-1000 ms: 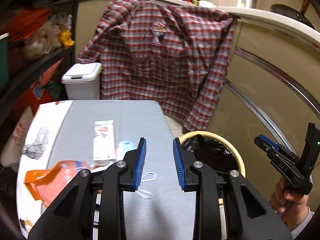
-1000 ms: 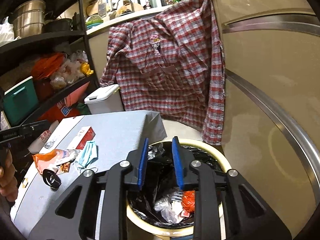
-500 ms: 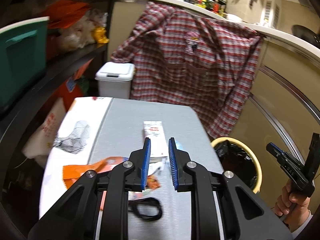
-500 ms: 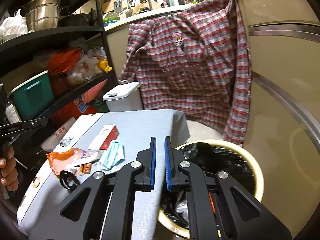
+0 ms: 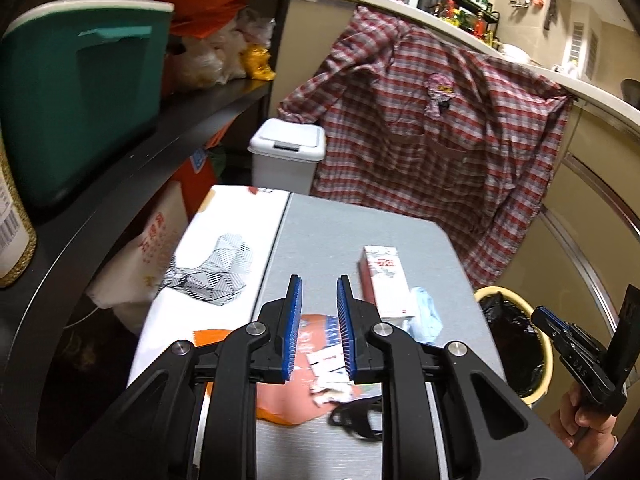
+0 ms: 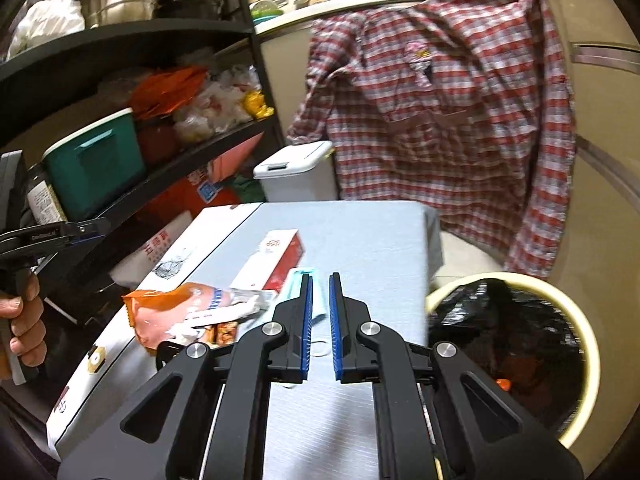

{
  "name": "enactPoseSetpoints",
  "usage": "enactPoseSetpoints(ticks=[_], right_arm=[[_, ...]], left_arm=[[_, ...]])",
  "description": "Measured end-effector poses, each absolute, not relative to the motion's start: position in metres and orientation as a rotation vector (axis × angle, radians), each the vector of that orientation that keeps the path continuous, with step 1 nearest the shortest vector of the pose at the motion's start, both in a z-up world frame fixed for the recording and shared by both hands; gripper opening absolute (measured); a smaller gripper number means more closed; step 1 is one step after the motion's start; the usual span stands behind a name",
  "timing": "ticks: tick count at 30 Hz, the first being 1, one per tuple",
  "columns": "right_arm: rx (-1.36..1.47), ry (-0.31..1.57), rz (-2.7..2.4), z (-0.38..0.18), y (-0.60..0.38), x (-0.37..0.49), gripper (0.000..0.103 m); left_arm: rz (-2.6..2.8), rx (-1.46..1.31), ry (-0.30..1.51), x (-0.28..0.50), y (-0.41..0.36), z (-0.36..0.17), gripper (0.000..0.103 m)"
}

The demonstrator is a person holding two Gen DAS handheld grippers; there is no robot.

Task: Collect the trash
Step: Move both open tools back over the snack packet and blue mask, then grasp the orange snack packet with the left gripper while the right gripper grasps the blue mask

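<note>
Trash lies on a grey table [image 5: 340,232]: a red-and-white carton [image 5: 386,280] [image 6: 276,258], a light blue face mask [image 5: 426,314] [image 6: 298,284], an orange snack wrapper [image 5: 316,336] [image 6: 176,308] with torn paper scraps, and a black loop [image 5: 356,414]. A cream bin with a black liner [image 6: 516,344] [image 5: 516,344] stands at the table's right. My left gripper [image 5: 318,330] hovers above the wrapper, slightly open and empty. My right gripper [image 6: 320,328] hovers over the mask, narrowly open and empty.
A black shelf rack [image 6: 132,36] with a teal box [image 5: 76,92] stands on the left. A white lidded bin [image 5: 286,150] stands behind the table. A plaid shirt [image 6: 440,100] hangs over the counter at the back. A white printed sheet [image 5: 224,248] covers the table's left part.
Both grippers swung left, from the bin toward the trash on the table. The left jaws narrowed. The right jaws closed to a slim gap, then widened slightly.
</note>
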State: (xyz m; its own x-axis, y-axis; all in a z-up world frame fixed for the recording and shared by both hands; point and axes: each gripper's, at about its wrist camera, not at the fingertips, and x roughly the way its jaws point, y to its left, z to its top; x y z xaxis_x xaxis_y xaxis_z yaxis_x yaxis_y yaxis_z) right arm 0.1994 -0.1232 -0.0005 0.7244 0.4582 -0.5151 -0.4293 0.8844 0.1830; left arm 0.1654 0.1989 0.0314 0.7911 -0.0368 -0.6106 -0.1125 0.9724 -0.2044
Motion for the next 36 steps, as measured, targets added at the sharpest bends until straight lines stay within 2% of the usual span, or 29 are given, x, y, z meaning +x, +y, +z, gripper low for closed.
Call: enactPoseSetpoints(ticks=[7, 8, 9, 10, 12, 14, 19, 29, 31, 36], right_arm=[[0.034, 0.665, 0.561, -0.025, -0.084, 0.216, 0.011], [0.030, 0.679, 0.571, -0.029, -0.080, 0.218, 0.014], [0.025, 0.691, 0.575, -0.033, -0.076, 0.220, 0.017], [0.017, 0.704, 0.579, -0.038, -0.070, 0.222, 0.020], [0.006, 0.721, 0.583, -0.044, -0.063, 0.226, 0.036], [-0.008, 0.736, 0.583, -0.051, -0.056, 0.230, 0.039], [-0.027, 0.794, 0.566, -0.066, -0.044, 0.245, 0.040], [-0.063, 0.836, 0.524, -0.084, -0.037, 0.258, 0.040], [-0.063, 0.839, 0.517, -0.085, -0.037, 0.259, 0.038], [-0.075, 0.841, 0.510, -0.086, -0.035, 0.259, 0.006]], left_arm=[[0.088, -0.237, 0.712, 0.169, 0.221, 0.010, 0.019], [0.092, -0.244, 0.724, 0.170, 0.225, 0.007, 0.019], [0.094, -0.251, 0.740, 0.171, 0.228, 0.002, 0.022], [0.100, -0.256, 0.755, 0.172, 0.232, -0.001, 0.035], [0.122, -0.254, 0.787, 0.175, 0.237, -0.011, 0.053], [0.137, -0.243, 0.811, 0.176, 0.241, -0.019, 0.054], [0.156, -0.240, 0.877, 0.182, 0.252, -0.041, 0.057], [0.155, -0.216, 1.003, 0.196, 0.251, -0.072, 0.056], [0.162, -0.205, 1.018, 0.197, 0.250, -0.074, 0.048], [0.156, -0.223, 1.028, 0.198, 0.252, -0.074, 0.021]])
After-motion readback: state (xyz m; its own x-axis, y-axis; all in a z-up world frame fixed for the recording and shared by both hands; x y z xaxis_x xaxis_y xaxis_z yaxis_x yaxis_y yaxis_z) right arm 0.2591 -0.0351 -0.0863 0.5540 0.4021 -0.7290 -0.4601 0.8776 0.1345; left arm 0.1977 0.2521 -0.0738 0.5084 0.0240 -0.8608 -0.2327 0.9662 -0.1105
